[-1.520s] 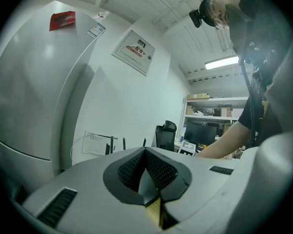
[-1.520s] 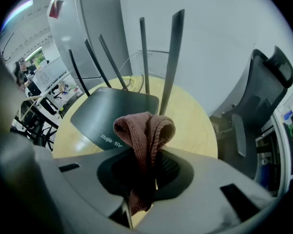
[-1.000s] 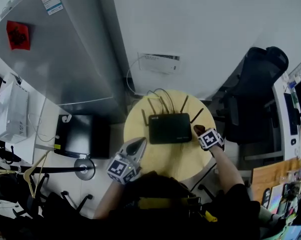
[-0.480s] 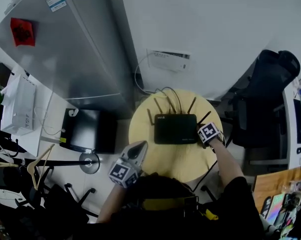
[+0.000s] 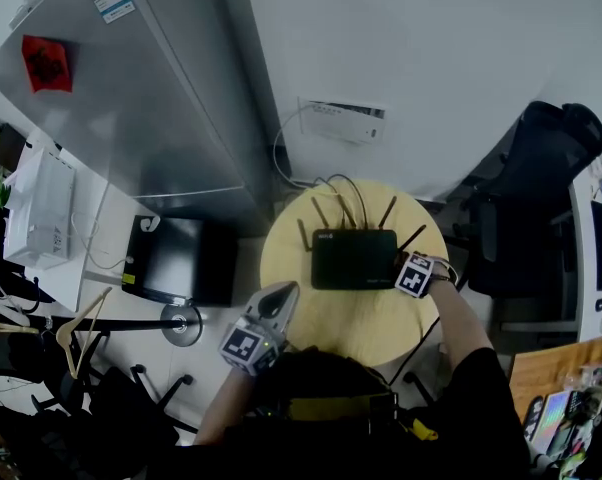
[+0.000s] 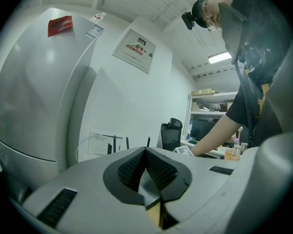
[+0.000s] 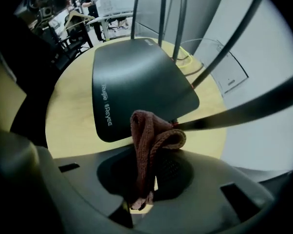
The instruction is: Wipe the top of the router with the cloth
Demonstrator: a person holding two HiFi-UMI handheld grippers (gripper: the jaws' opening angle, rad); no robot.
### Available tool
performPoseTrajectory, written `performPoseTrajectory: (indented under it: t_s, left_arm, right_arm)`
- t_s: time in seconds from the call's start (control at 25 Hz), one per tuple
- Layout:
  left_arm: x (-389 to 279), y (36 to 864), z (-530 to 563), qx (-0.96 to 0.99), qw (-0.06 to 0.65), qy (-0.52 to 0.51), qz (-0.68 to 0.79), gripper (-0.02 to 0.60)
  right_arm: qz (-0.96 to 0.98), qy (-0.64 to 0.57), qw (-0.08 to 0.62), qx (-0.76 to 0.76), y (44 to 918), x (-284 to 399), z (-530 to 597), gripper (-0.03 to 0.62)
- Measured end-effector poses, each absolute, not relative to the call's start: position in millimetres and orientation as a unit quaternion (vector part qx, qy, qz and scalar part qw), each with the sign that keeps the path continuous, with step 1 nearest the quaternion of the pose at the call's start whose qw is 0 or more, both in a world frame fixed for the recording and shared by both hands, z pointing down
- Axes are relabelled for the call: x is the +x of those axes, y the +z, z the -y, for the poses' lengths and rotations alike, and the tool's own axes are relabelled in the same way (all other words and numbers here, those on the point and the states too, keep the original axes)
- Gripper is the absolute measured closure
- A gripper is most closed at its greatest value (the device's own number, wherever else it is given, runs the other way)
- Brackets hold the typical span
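Head view: router sits just left of the right gripper, left gripper well off by the table rim; left gripper view, jaws pressed together, chair beyond; right gripper view, jaws pinching the cloth, router right ahead, an antenna slanting across beside it.

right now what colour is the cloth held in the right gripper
The cloth is a dull reddish-brown knit, clearest in the right gripper view.
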State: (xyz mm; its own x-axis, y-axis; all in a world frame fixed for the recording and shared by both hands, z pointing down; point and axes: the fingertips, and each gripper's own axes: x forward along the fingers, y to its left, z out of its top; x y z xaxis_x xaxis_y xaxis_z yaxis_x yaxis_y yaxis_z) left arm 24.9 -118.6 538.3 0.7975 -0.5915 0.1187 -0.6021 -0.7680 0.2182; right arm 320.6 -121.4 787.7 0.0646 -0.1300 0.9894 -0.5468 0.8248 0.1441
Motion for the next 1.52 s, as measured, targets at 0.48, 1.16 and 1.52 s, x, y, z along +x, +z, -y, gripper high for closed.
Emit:
performPoseTrajectory:
  t_s: [0.48,1.16,1.52]
  left_arm:
    - [37.8,529.9,120.3,0.949,0.112,0.017,0.295,0.584]
    - [45.3,528.9,110.8,0.959,0.112,0.009,0.26,0.584]
    - [45.9,528.8,105.4,0.96,0.113,0.006,0.257,0.584]
  right_arm:
    - [0.661,0.127,0.707,0.216,786.0,316.9,105.0,0.531]
    - [0.659,0.175,0.689,0.246,786.4,302.8,63.8,0.531]
    - [0.618,0.294,0.642,0.346,791.5,297.5,60.8,0.531]
